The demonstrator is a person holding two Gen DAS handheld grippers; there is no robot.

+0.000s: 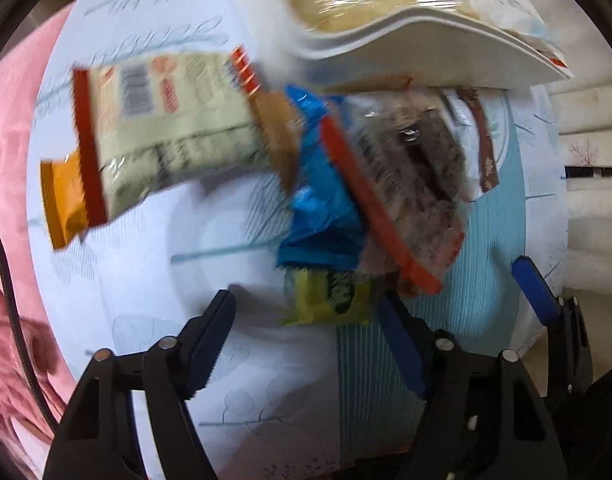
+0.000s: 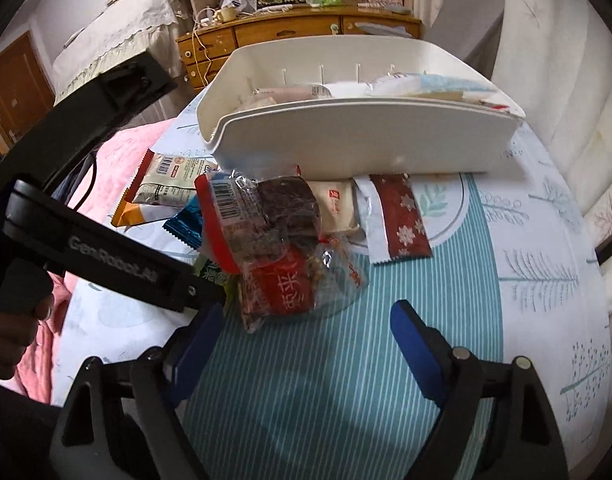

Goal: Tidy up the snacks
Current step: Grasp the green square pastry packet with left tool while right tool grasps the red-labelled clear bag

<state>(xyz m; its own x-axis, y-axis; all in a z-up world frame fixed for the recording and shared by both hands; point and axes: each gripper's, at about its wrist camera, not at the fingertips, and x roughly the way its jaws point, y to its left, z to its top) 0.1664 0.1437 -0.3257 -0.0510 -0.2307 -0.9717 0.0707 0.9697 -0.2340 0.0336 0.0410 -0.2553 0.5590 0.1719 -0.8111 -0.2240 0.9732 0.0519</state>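
A heap of snack packets lies on the patterned cloth in front of a white bin (image 1: 425, 60) (image 2: 361, 140) that holds several packets. The heap includes a beige packet with red ends (image 1: 166, 120) (image 2: 166, 180), a blue packet (image 1: 321, 200), a clear bag of dark snacks (image 1: 405, 184) (image 2: 266, 220) and a dark red snowflake sachet (image 2: 401, 216). My left gripper (image 1: 306, 340) is open and points steeply down. A yellow-green packet (image 1: 329, 296) lies just beyond its fingertips, untouched. My right gripper (image 2: 306, 344) is open over the striped cloth, just short of the clear bag.
A pink blanket (image 2: 118, 160) lies off the cloth's left edge, with a black cable (image 1: 10, 300) over it. White cushions (image 2: 565, 100) rise on the right. A wooden dresser (image 2: 298, 32) stands behind the bin. The left gripper's body (image 2: 106, 256) crosses the right wrist view.
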